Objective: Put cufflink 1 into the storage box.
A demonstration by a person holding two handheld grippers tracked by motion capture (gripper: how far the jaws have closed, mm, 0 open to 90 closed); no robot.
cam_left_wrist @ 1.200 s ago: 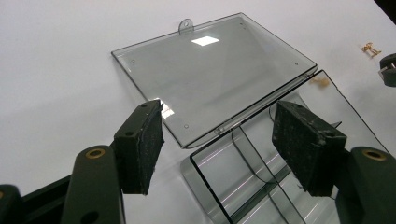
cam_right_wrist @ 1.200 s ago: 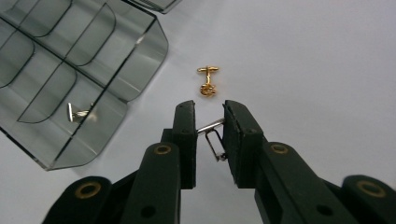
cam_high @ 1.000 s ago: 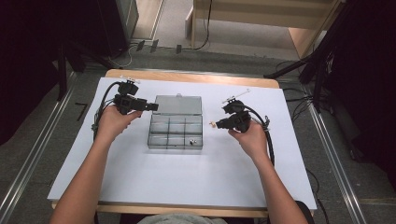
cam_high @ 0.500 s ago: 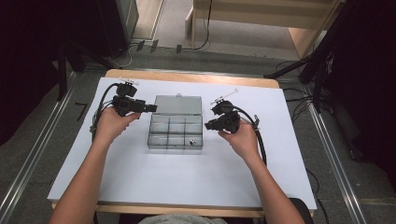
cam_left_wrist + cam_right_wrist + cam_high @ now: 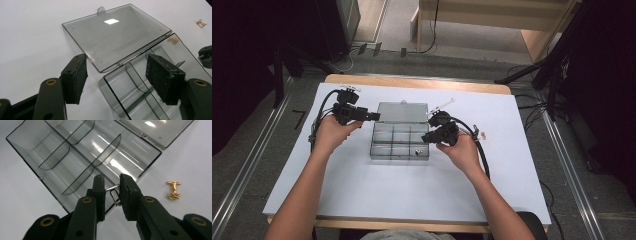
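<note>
A clear grey compartment box (image 5: 388,141) lies mid-table with its lid (image 5: 402,113) folded flat behind it. My right gripper (image 5: 425,138) is shut on a small silver cufflink (image 5: 114,193), held just over the box's right edge (image 5: 130,173). At the box's back left corner my left gripper (image 5: 374,117) stands open; in the left gripper view its pads (image 5: 78,75) straddle that corner (image 5: 107,81) without pressing it. A small pale item (image 5: 416,150) lies in the front right compartment, too small to identify.
A gold cufflink (image 5: 483,135) lies on the white sheet right of the box, also seen as the gold cufflink (image 5: 174,190) in the right gripper view. The white sheet (image 5: 412,190) covers the wooden table. Cables trail from both grippers.
My right hand has carried its gripper leftward to the box's right edge. The left hand and the box have stayed put.
</note>
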